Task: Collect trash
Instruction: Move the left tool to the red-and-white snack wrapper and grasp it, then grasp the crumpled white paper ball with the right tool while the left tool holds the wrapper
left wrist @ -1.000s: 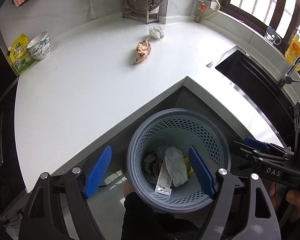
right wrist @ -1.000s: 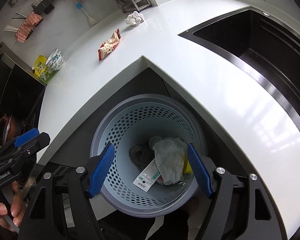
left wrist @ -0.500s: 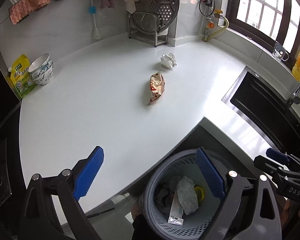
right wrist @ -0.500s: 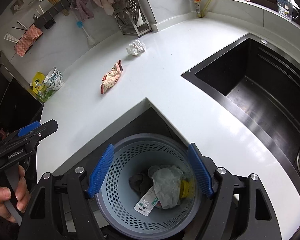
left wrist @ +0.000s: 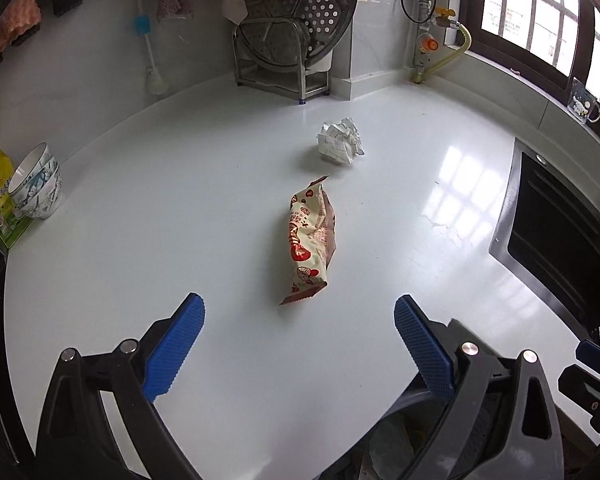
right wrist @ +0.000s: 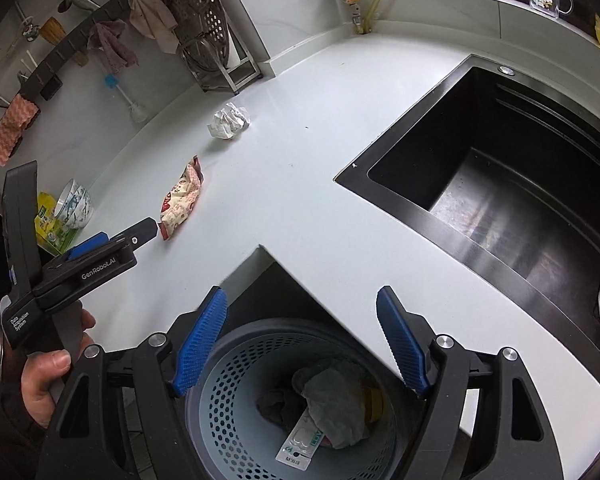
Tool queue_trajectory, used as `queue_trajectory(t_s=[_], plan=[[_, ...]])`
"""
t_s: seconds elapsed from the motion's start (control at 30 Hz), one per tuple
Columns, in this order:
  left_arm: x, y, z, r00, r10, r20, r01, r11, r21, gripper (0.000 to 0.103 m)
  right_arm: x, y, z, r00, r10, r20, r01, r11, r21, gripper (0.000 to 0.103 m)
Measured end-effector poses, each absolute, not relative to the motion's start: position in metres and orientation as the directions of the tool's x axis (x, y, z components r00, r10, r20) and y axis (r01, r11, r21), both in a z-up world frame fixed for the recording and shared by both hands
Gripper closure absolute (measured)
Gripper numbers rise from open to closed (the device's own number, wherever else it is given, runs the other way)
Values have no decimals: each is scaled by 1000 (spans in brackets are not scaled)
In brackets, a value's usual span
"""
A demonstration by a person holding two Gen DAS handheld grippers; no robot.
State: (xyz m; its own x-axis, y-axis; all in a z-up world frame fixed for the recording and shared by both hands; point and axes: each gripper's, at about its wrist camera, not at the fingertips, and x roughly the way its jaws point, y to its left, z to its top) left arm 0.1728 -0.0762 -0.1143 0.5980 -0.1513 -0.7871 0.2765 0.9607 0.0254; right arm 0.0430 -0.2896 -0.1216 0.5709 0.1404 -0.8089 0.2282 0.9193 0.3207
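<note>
White counter (left wrist: 180, 200), snack wrapper (left wrist: 311, 240), left gripper (left wrist: 300, 324) fingers wide apart

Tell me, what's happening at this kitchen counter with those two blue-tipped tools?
A person is clearing trash off the white countertop with a hand-held claw in each hand. The left claw, its jaws just opened wide and empty, is lined up on a snack wrapper; a crumpled paper ball lies beyond it. The right claw, open and empty, hovers over the perforated waste basket, which already holds some litter.
</note>
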Motion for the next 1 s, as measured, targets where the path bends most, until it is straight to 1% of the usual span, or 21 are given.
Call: queue_trajectory(t_s=[0.33,0.47,0.53,0.6,0.63,0.67,0.73,0.77,0.83,0.87,0.9,1.0], plan=[[222,-91,-150,555,-175,-813,306,952,4,9,67,-293,-134,568,105,-816,313,890,332,29],[233,-93,-160,538,-183,-823,314,949,-6,14,76,-291,-135,568,91,-818,326,888,325,29],[237,-93,-165,526,-183,-831,319,948,-7,21,81,-290,-136,567,87,-819,332,886,324,29],[239,-93,-169,517,-189,-835,325,946,-12,24,86,-289,-136,568,85,-818,338,882,327,29],[239,-94,-169,522,-190,-831,330,944,-9,28,89,-288,-136,569,83,-818,341,881,327,29],[240,-94,-169,524,-195,-829,336,942,-10,30,92,-287,-136,569,82,-818,343,881,326,29],[242,-95,-167,526,-202,-826,345,938,-9,41,99,-285,-136,570,80,-818,341,882,324,29],[243,-95,-167,525,-205,-826,351,936,-10,45,103,-284,-136,572,79,-817,339,883,323,29],[248,-95,-165,521,-215,-826,364,931,-13,63,111,-281,-136,576,79,-814,333,886,322,29],[249,-94,-164,518,-218,-827,368,930,-15,67,115,-280,-136,577,79,-813,331,887,321,29],[251,-93,-164,514,-221,-828,371,929,-18,71,120,-279,-136,578,81,-812,327,889,321,29],[258,-85,-163,506,-232,-830,369,929,-35,75,136,-274,-136,589,83,-804,312,894,322,29]])
